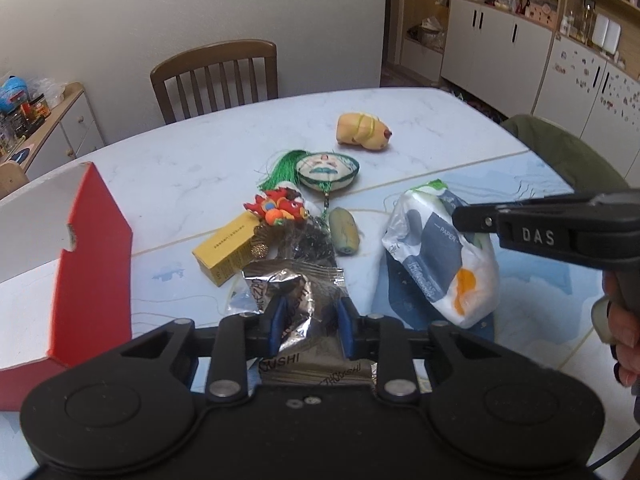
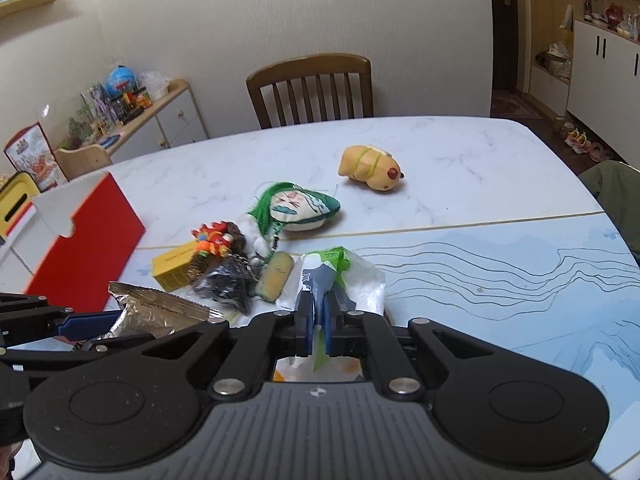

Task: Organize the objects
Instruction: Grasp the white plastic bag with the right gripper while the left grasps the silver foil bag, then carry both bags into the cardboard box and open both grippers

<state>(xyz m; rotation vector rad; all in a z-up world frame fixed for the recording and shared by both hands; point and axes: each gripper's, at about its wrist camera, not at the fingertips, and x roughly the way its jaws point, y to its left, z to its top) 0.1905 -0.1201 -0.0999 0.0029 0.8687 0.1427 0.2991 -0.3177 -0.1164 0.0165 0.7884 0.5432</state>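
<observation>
Low over the counter (image 2: 460, 184), the left gripper (image 1: 308, 320) pinches a silver foil packet (image 1: 296, 292) between its fingers — the right gripper (image 2: 316, 332), beside it, clamps a tissue pack (image 2: 344, 276) — beside the red box (image 1: 92, 264).

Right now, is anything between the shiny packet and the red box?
Nothing visible. The left gripper holds the shiny packet, and the red box sits just to its left, across bare table.

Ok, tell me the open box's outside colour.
Red, white inside; the box shows best in the left wrist view.
</observation>
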